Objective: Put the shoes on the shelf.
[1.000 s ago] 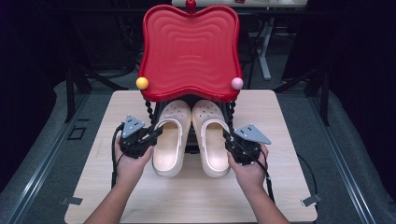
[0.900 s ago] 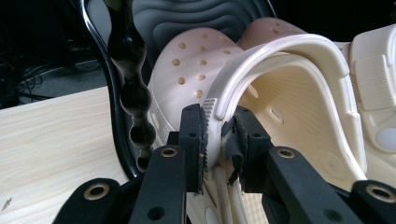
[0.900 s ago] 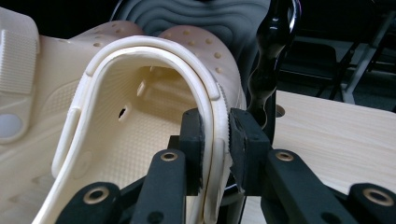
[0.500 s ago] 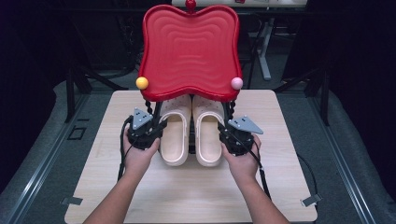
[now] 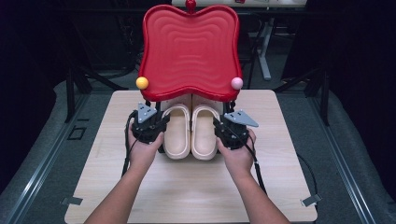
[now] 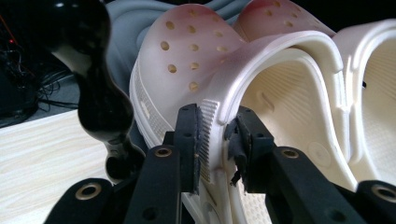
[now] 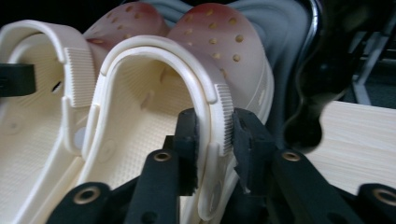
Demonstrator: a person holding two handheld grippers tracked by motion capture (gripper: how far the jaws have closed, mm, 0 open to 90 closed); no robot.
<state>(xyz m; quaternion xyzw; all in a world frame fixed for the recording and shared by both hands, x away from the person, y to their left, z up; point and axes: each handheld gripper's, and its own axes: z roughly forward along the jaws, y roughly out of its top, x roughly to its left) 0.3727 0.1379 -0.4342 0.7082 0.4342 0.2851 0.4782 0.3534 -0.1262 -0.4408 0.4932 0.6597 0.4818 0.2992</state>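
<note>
left clog (image 5: 177, 130) + right clog (image 5: 204, 130): side by side mid-bench, toes under red tray (image 5: 189, 51) | left gripper (image 6: 219, 140), right gripper (image 7: 215, 140): fingers just opening, astride each outer sidewall, loosely | long axes toward far edge

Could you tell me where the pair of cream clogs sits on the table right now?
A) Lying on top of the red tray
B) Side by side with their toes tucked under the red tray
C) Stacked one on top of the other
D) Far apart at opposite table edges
B: in the high view the left clog and right clog lie side by side, toes hidden beneath the raised red tray.
</note>
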